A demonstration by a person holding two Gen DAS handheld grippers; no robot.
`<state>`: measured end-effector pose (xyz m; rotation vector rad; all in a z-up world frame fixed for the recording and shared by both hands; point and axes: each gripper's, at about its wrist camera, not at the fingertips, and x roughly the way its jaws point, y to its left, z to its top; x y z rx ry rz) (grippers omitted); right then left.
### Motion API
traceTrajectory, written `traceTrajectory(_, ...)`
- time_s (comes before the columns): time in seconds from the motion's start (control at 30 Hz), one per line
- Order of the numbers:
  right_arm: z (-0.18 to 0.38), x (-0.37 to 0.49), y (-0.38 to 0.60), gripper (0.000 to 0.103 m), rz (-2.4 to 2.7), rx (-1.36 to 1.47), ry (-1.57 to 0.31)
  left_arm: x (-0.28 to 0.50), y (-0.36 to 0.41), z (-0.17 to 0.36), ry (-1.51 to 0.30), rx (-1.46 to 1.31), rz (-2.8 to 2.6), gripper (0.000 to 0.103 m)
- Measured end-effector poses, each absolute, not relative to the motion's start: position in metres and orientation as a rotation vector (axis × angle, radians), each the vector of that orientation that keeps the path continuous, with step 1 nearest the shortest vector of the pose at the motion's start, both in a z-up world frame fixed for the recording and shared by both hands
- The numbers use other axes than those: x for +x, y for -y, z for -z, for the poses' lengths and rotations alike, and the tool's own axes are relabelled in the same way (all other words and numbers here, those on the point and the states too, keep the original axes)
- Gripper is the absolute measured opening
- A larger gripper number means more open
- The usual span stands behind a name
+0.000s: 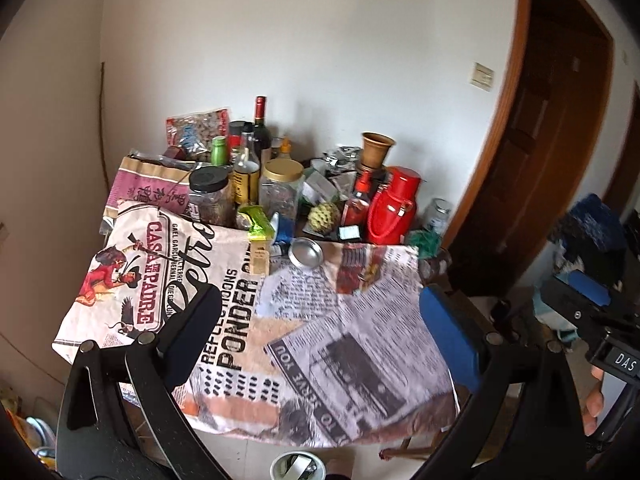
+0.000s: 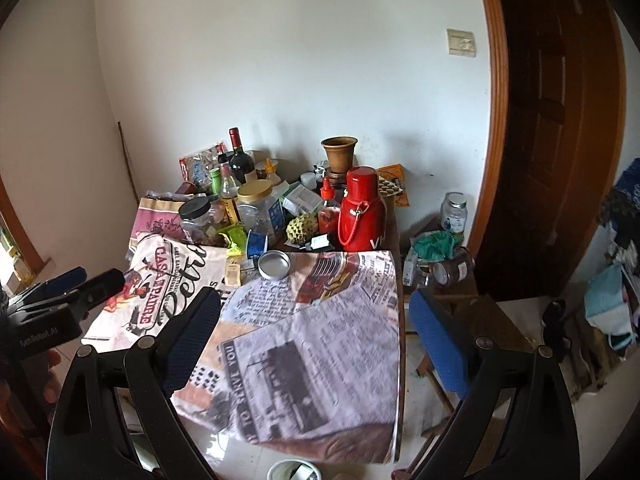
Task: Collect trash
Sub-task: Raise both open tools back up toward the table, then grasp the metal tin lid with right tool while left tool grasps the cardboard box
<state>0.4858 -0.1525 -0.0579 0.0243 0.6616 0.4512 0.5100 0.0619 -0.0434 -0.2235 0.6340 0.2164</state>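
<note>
A crumpled green wrapper (image 1: 258, 222) (image 2: 236, 236), a blue wrapper (image 1: 284, 228) (image 2: 256, 245), a small tan box (image 1: 259, 258) (image 2: 233, 272) and a round metal tin (image 1: 306, 253) (image 2: 274, 265) lie mid-table, at the far edge of a newspaper-print cloth (image 1: 360, 340) (image 2: 328, 340). My left gripper (image 1: 324, 332) hovers open over the cloth's near half with nothing between its fingers. My right gripper (image 2: 316, 340) is open and empty too, beside it over the cloth's right part. A white bin (image 1: 298, 466) (image 2: 294, 470) with scraps in it stands on the floor below.
Jars, bottles, a red flask (image 1: 394, 204) (image 2: 360, 208), a scaly green fruit (image 1: 324, 216) and bags crowd the table's far half against the wall. A low wooden stand (image 2: 452, 280) with jars is to the right, by a brown door (image 2: 552, 120). Clothes are piled at far right.
</note>
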Motion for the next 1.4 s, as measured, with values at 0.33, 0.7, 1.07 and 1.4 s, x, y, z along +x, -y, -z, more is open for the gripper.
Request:
traceTrajectory(0.33, 0.086, 0.556, 0.122, 0.094, -0.510, 0.039, -0.779, 0.555, -0.101, 0.067, -0.701, -0.250, -0.320, 0.099)
traceTrajectory(0.7, 0.135, 0.629, 0.037, 0.094, -0.468, 0.065, -0.905, 0.640, -0.190, 0.098, -0.796, -0.211, -0.260, 0.099)
traceTrajectory(1.07, 0.226, 0.708, -0.026, 0.067, -0.449, 0.033, -1.068, 0.728, -0.244, 0.202, -1.018, -0.284, -0.198, 0.099)
traceTrajectory(1.4, 0.292, 0.750, -0.051, 0.029, -0.458, 0.058, -1.174, 0.782, -0.247, 0.280, -1.116, -0.309, -0.182, 0.090)
